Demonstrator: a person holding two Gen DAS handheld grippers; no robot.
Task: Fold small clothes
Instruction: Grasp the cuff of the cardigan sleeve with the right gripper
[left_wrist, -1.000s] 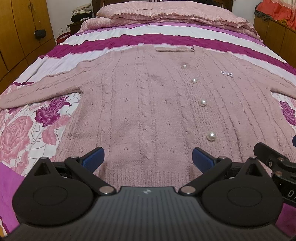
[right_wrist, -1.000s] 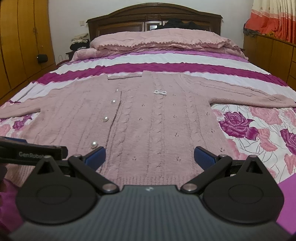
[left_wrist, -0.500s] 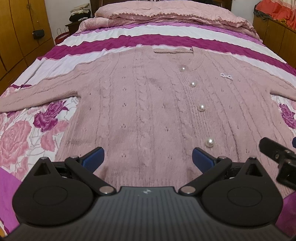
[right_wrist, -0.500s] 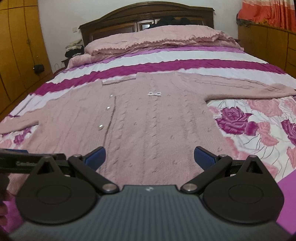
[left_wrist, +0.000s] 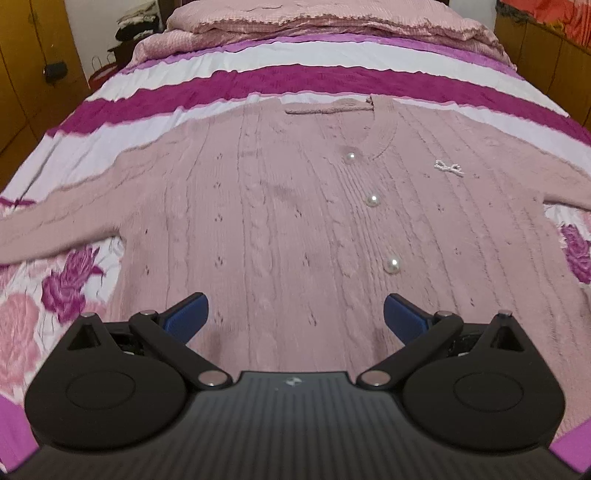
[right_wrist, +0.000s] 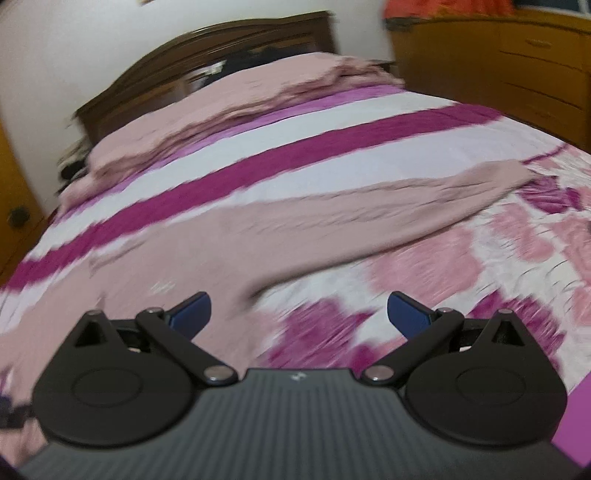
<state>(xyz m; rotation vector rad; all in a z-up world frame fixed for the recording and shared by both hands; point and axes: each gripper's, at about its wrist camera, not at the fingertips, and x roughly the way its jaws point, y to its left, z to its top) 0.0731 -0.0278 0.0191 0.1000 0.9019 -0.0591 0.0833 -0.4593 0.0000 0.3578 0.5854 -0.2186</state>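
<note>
The bed (left_wrist: 303, 79) is wearing a cover of magenta, white and lilac stripes that is giving way to a rose print nearer the camera. A pink cardigan (left_wrist: 280, 229) is lying flat on it, front up, sleeves spreading out to either side. Folded pink bedding (left_wrist: 332, 18) is resting at the head, against a dark wooden headboard (right_wrist: 207, 55).

Nothing readable here, just a tiny white logo mark on each gripper body, too small to make out as letters.
</note>
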